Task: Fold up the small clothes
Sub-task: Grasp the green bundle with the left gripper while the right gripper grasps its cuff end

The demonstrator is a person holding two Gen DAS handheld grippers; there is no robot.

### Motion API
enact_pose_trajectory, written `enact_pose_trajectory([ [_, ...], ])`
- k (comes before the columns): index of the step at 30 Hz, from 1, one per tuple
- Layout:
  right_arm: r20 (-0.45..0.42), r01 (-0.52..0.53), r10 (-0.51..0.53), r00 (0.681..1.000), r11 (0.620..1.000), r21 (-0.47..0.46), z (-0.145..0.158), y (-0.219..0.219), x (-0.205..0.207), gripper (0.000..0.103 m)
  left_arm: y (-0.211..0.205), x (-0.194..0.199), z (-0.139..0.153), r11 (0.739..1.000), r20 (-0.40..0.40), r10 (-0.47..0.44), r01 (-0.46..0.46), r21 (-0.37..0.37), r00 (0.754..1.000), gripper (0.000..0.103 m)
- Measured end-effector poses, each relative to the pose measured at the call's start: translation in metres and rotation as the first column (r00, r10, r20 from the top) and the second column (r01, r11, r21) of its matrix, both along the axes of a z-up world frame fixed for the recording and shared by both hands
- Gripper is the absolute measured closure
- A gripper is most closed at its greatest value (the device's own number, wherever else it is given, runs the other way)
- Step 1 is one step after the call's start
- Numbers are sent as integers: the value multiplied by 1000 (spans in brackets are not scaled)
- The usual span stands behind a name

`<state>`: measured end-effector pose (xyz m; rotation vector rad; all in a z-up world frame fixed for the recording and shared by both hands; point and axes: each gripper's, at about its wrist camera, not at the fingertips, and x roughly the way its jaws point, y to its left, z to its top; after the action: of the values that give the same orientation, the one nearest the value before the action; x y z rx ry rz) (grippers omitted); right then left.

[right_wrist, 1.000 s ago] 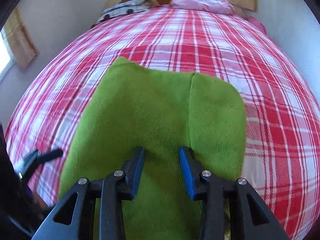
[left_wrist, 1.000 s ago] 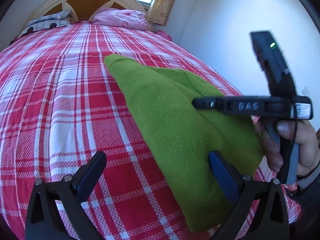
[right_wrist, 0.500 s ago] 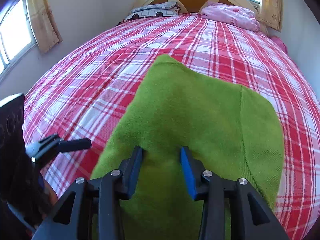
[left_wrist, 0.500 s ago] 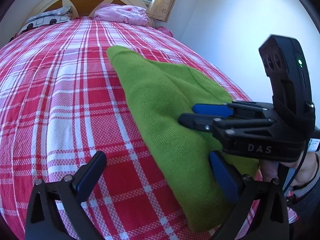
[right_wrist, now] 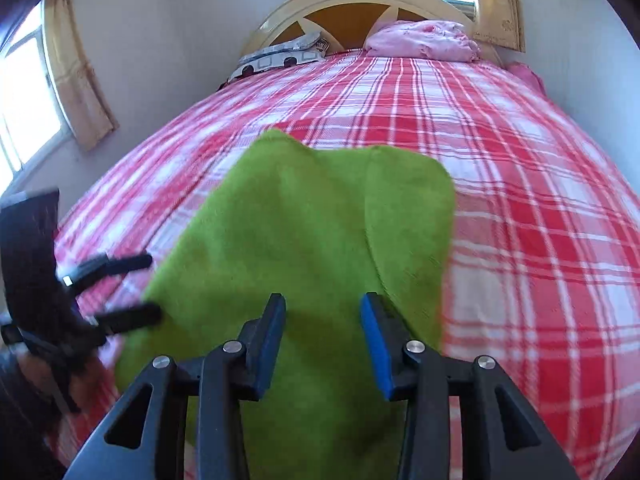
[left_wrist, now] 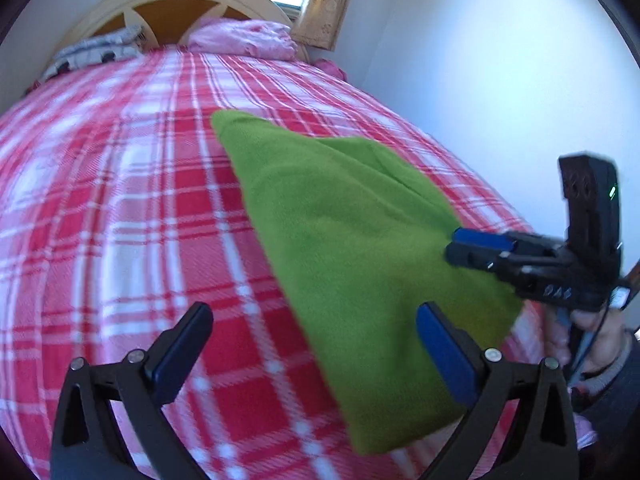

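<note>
Currently, the green garment (left_wrist: 360, 264) lies flat on the red plaid bedspread (left_wrist: 120, 220), near the bed's foot edge, apparently already folded at least once. The left gripper (left_wrist: 316, 354) hovers released, jaws spread wide, one finger over the garment's left edge. The right gripper (right_wrist: 323, 340) is also released, jaws parted above the cloth and holding nothing. Judged step: positioning for a further fold. The next move calls for both grippers to pinch the near edge and carry it toward the far edge. Beyond are a pink pillow (right_wrist: 420, 40), a curved headboard (right_wrist: 360, 0) and curtained windows.
</note>
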<state>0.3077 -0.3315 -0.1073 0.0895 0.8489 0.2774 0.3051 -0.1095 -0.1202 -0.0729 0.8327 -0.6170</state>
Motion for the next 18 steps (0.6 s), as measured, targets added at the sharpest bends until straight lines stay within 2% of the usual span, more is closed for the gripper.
enact_pose_trajectory([
  [2,0,-12,12,1000,1000,0,-4,-4,-2,63,-5,5,-4,1000,-49,0,-1,-28,999,0],
  [4,5,-7,7,1000,1000,14,-7,-7,-1,63,-13,13,-11,1000,-92,4,-5,-11,996,0],
  [6,15,-11,11,1000,1000,-4,-10,-4,1,63,-19,15,-16,1000,-89,-15,16,20,996,0],
  [8,14,-21,22,1000,1000,-7,-7,-5,1,63,-18,15,-15,1000,-91,-20,22,14,996,0],
  [11,46,-15,10,999,994,109,8,-20,-6,62,-11,13,-16,1000,-89,-14,11,-29,996,0],
  [14,104,77,-101,989,974,213,22,-51,-13,59,-9,12,-16,999,-82,-6,2,-45,997,0],
  [15,90,97,-126,988,958,269,23,-64,-10,53,-11,13,-15,999,-81,-4,1,-38,997,0],
  [16,62,125,-151,987,943,308,21,-76,-5,40,-13,11,-14,999,-78,-5,3,-35,997,0],
  [18,-17,185,-192,981,911,370,10,-97,11,36,-22,10,-12,999,-73,-43,42,-12,996,0],
])
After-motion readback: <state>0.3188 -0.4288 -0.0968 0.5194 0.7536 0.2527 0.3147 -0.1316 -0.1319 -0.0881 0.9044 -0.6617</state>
